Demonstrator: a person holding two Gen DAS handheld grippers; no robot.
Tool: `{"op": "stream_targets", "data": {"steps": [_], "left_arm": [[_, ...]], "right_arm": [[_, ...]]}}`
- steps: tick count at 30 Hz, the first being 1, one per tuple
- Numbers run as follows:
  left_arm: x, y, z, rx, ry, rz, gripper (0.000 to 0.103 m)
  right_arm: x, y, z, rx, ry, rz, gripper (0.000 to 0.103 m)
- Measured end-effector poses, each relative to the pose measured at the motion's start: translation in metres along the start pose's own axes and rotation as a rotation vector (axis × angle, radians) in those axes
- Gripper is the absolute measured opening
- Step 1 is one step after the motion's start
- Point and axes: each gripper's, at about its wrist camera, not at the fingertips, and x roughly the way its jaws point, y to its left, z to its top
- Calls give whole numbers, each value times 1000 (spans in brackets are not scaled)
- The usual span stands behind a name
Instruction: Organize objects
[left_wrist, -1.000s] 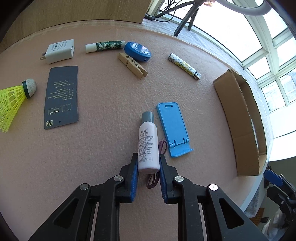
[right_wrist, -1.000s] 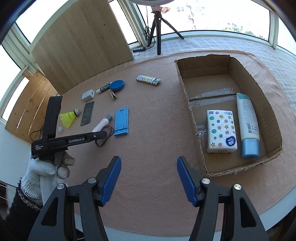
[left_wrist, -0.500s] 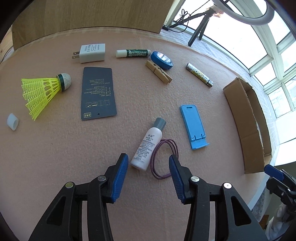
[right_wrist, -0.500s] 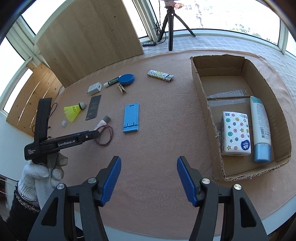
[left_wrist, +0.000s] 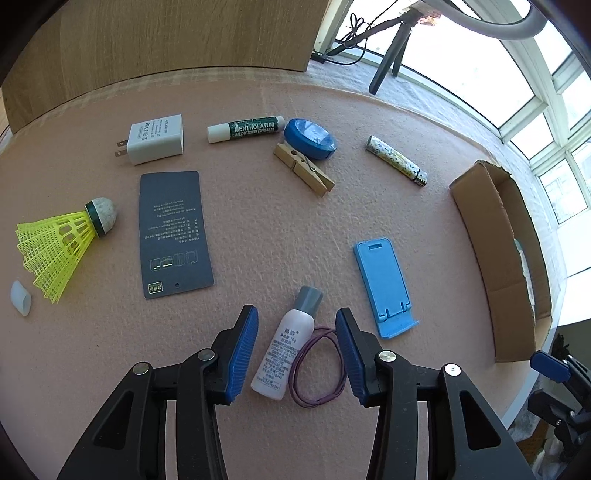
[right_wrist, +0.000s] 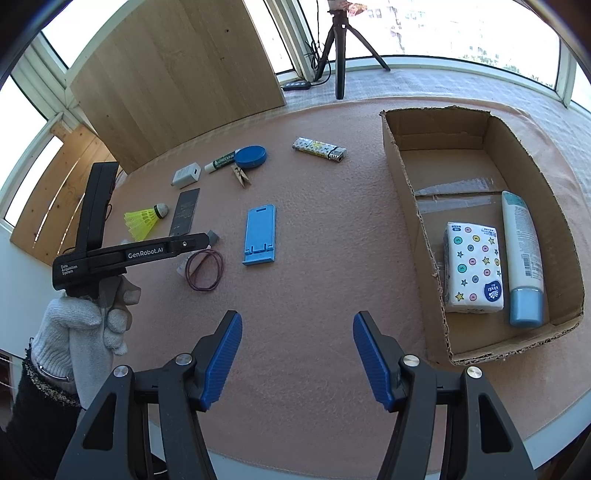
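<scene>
A small pink-white bottle with a grey cap lies on the pink table mat, and a purple hair tie loops beside it. My left gripper hovers over both. Its jaws are closing with the bottle between them, but the pads stay clear of the bottle's sides. In the right wrist view a gloved hand holds that left gripper above the bottle. My right gripper stands open and empty over bare mat. The cardboard box on the right holds a tissue pack and a white tube.
A blue phone stand lies right of the bottle. Farther back are a dark card, yellow shuttlecock, white charger, lip balm, blue round tin, clothespin and lighter. A tripod stands behind the table.
My left gripper let go of the bottle, opened wide and drew back and up. The bottle now lies free beside the hair tie. The right gripper stayed open and nearly still.
</scene>
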Motion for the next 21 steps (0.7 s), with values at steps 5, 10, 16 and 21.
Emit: {"op": "stream_targets", "data": {"steps": [5,10,16,21], "left_arm": [[10,3,5,10,22,32,42],[11,14,6,-7,15,54,40],[7,31,2,-19,0,83,39],[1,42,-3,-61,-8,82,43]], "right_arm": [[2,0,1,2,2,1,59],[5,0,4,2,8,2,59],[13,4,8,-8,21,7,59],[20,10,13,-23,29,6,59]]}}
